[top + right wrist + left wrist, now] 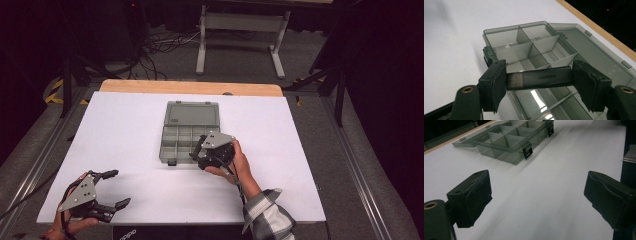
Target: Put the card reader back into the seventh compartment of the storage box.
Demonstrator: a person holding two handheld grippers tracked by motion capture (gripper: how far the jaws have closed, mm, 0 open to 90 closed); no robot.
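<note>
partly cut off behind the right gripper (539,82), one grey compartment box (529,47) lies open, its front cells hidden, while that gripper, angled down over the box's near right corner, pinches one ugreen stick (541,78) endwise, and the left gripper (114,189) rests spread wide, well left of the box.

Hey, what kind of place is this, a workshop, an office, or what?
Probably a lab or recording studio set up for tabletop work: a white table in a dark room, loose cables on the grey floor behind it, and a metal stand at the back.
</note>
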